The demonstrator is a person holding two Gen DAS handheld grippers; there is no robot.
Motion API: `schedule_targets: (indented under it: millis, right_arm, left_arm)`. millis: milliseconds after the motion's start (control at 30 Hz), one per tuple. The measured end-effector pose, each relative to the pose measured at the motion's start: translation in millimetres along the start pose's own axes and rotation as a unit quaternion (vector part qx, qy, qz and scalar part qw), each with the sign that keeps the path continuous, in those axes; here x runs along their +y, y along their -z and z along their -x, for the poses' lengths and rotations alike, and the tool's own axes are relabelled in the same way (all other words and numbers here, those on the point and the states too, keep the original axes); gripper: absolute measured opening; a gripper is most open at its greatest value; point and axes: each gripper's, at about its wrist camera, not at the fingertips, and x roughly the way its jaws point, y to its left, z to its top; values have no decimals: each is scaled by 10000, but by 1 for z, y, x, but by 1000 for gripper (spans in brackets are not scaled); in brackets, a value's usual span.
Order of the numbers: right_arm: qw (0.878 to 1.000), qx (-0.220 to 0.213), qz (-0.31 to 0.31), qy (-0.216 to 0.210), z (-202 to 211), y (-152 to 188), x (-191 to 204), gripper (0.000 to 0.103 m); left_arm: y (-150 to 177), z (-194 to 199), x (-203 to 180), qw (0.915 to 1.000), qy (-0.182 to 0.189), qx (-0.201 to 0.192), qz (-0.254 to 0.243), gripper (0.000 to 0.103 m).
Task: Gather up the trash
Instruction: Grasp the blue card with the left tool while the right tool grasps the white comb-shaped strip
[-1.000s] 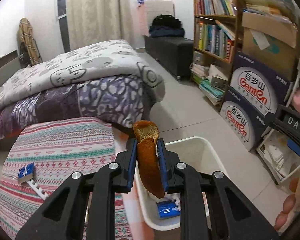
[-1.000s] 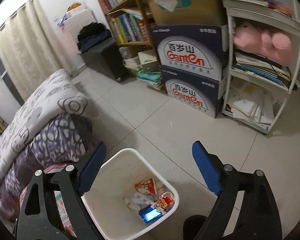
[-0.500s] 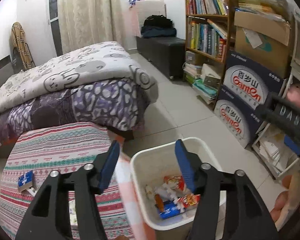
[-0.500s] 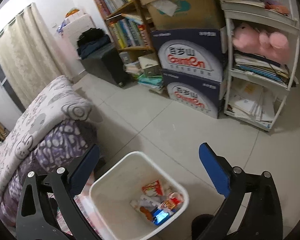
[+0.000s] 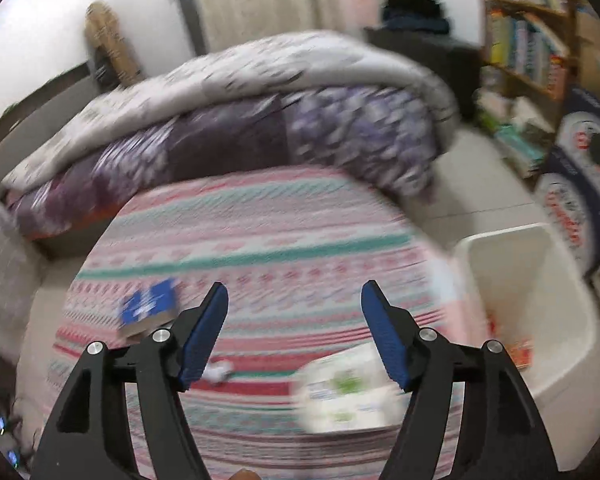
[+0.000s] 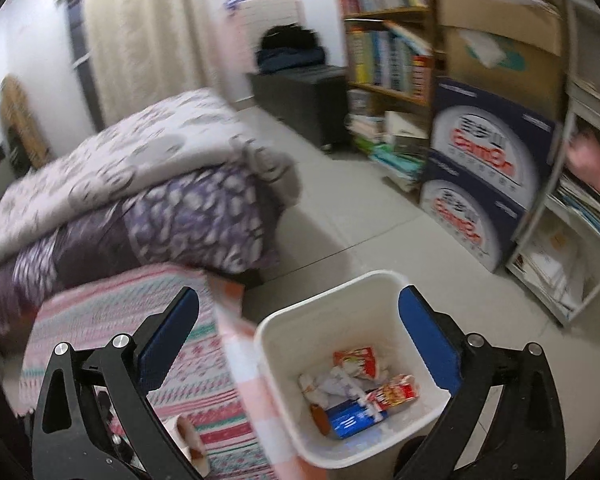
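Because trash is being collected, the white, square-mouthed plastic bin (image 6: pixel 352 368) is stood on the tiled floor just beside the striped pink, teal and white woven bed cover (image 5: pixel 260 240), within easy reach of both. Crinkled red snack wrappers, white crumpled paper and a blue packet are seen in its bottom. On the cover, a soft white and green plastic pack (image 5: pixel 346 390) and a flat blue carton (image 5: pixel 148 310) are left lying. The left gripper (image 5: pixel 294 328) is being opened above the cover, nothing between its blue pads. The right gripper (image 6: pixel 300 344) is spread wide and empty over the bin.
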Motion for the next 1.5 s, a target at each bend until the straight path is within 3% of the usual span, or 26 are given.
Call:
schedule_targets:
  millis: [233,333,567,667,733,800,967,1133,1333,1500]
  right_arm:
    - [9962,297,781,-230,-13,26,66,96]
    - [9920,414,1165,-263,-19,37,90,96]
    - [9813,654,1752,-460,-28,56,130,96]
    - [9763,811,1889,-673,-31,62,143,96]
    - [9717,900,2011,-849,-32,68,152,96]
    - [9668,947,2159,-983,-33,74,161,96]
    - [9489,1125,2593,-1406,-34,95,189,96]
    - [9270,1345,3002,-1800,-35,120,221,95]
    - [9005,1473,3505,-2109,-34,155,261,81]
    - [8857,1654,3805,-2081,-44,176,277,68]
  left_arm:
    - [21,-61,84,9946,-807,646,-31,71]
    - [24,-84,107,9917,-1066,685,-233,71]
    - [23,-144,126,9841,-1097,981,-994,71]
    - [21,-162,145,9828,-1108,1113,-968,71]
    - [19,-170,172,9860,-984,1224,-558,64]
    - [17,-176,207,9874,-674,1420,167,45]
    - [28,-170,258,9807,-289,1555,1147,36]
    - [42,-144,297,9699,-64,1519,1902,20]
    - [74,-108,326,9524,63,1560,2620,15]
    - [92,-67,328,9463,23,1441,2895,12]
